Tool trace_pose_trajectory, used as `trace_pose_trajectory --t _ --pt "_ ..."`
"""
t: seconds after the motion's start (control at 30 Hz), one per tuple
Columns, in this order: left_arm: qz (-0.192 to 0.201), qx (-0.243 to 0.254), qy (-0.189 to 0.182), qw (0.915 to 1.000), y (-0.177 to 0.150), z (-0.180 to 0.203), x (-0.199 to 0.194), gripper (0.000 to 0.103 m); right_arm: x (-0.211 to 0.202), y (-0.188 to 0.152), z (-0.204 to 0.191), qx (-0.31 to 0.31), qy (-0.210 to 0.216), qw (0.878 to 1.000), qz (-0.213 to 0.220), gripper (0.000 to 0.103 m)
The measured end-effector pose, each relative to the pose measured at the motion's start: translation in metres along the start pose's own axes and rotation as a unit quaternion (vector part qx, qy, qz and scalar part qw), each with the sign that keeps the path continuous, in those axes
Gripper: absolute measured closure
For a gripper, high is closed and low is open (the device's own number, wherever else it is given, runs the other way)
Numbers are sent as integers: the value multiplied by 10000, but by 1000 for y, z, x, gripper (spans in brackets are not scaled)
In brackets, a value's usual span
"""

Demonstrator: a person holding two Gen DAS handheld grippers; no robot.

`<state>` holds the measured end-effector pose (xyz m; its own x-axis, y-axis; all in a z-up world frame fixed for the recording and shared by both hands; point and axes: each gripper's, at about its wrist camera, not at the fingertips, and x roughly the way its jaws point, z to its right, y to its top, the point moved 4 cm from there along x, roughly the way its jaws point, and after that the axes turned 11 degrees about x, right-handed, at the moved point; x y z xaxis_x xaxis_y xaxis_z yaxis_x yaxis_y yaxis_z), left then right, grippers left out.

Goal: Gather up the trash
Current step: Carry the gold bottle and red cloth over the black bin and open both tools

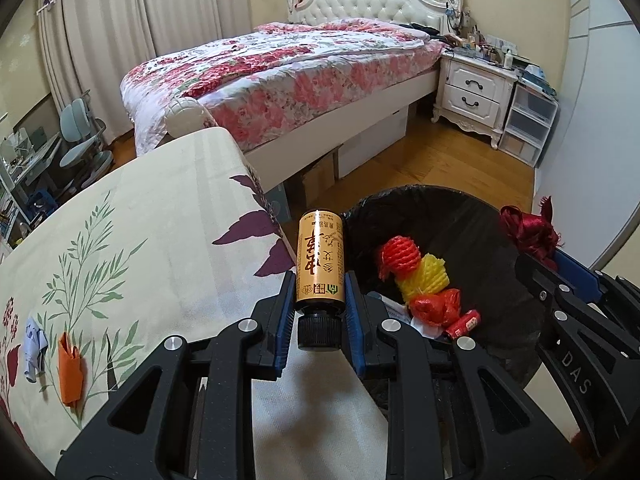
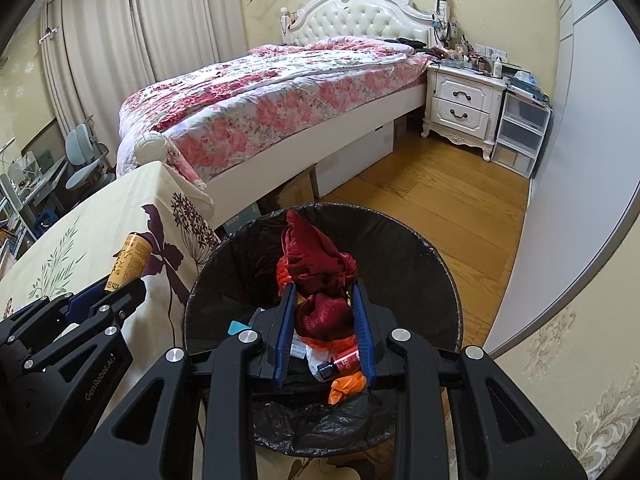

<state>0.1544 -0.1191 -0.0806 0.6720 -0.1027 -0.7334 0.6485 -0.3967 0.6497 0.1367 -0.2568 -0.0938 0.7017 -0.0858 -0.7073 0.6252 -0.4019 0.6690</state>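
Our left tool (image 1: 318,312) grips the gold bottle (image 1: 320,260), our right tool (image 2: 325,332) the red mesh (image 2: 316,264); we centre both above the bin (image 2: 432,264) before letting go.

Both grippers tilt downward side by side. The left gripper (image 1: 320,304) has its jaws clamped; the right gripper (image 2: 325,312) likewise grips its load.
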Motion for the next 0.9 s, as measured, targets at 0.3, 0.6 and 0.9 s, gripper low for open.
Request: trace_pose_trajectory --t 0.3,0.6,0.9 --pt "-104 52 -37 9999 7 7 14 80 9 2 8 77 -55 9999 -52 75" --pt "-84 41 19 10000 7 7 16 46 9 3 16 165 -176 9997 0 60" --pt "27 52 201 9998 5 -1 2 24 -3 6 20 168 -385 9989 187 34"
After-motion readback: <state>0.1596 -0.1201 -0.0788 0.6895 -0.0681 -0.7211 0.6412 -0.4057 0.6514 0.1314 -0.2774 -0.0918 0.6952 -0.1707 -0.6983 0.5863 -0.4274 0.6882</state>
